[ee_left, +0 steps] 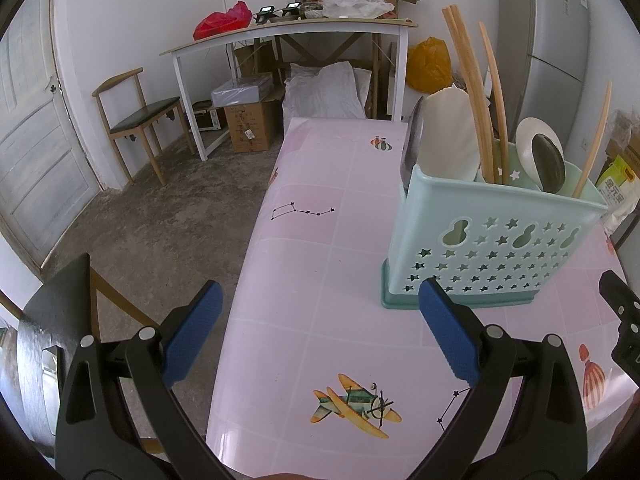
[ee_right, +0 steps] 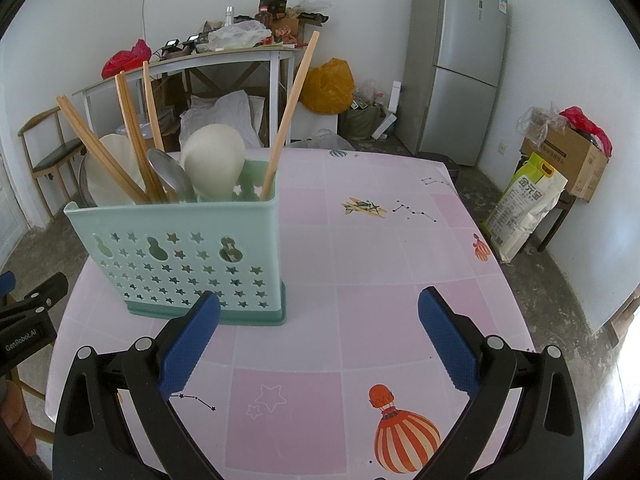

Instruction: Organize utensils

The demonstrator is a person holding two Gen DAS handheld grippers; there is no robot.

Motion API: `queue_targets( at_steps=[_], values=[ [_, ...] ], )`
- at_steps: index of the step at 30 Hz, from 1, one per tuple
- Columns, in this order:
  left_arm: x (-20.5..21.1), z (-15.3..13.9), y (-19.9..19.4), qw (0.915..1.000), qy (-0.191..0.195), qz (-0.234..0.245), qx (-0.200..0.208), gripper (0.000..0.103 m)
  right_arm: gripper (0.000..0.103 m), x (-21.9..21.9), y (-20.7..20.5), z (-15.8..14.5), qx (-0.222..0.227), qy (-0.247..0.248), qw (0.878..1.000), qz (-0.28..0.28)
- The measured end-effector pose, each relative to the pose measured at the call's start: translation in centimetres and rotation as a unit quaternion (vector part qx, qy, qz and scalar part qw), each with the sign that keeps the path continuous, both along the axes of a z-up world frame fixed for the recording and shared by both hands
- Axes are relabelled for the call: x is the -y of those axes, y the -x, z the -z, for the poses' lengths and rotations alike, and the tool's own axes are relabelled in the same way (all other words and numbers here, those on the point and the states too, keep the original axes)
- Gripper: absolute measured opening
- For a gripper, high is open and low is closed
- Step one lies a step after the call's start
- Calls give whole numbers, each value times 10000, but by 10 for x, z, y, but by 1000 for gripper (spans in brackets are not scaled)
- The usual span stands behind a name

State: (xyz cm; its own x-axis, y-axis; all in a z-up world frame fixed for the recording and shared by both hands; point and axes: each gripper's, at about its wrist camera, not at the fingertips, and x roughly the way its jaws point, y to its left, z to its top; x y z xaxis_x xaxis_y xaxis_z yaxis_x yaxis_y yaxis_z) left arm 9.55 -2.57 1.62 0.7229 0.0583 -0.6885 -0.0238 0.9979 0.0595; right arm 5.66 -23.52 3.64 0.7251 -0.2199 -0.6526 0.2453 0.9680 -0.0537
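A mint-green utensil holder (ee_left: 496,248) with star cut-outs stands upright on the pink table (ee_left: 320,264). It holds wooden chopsticks (ee_left: 472,92), white spoons (ee_left: 448,136) and a metal spoon (ee_left: 412,148). My left gripper (ee_left: 320,336) is open and empty, just in front of and left of the holder. In the right wrist view the holder (ee_right: 180,256) stands at the left with chopsticks (ee_right: 292,116), a white spoon (ee_right: 214,164) and a metal spoon (ee_right: 168,176). My right gripper (ee_right: 320,340) is open and empty, to the holder's front right.
The table's left edge (ee_left: 248,248) drops to a concrete floor. A wooden chair (ee_left: 136,120) and a cluttered white desk (ee_left: 288,36) stand behind. A grey fridge (ee_right: 456,64), a rice bag (ee_right: 524,208) and a cardboard box (ee_right: 568,160) stand to the right.
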Motion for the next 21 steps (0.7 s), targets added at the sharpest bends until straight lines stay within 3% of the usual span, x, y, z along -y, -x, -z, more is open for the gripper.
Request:
queue_targets(
  at_steps=[21],
  values=[
    [3,4,5,10000,25,2,-28,95,96,-1,-2,-4,-16,19,10000,10]
  ],
)
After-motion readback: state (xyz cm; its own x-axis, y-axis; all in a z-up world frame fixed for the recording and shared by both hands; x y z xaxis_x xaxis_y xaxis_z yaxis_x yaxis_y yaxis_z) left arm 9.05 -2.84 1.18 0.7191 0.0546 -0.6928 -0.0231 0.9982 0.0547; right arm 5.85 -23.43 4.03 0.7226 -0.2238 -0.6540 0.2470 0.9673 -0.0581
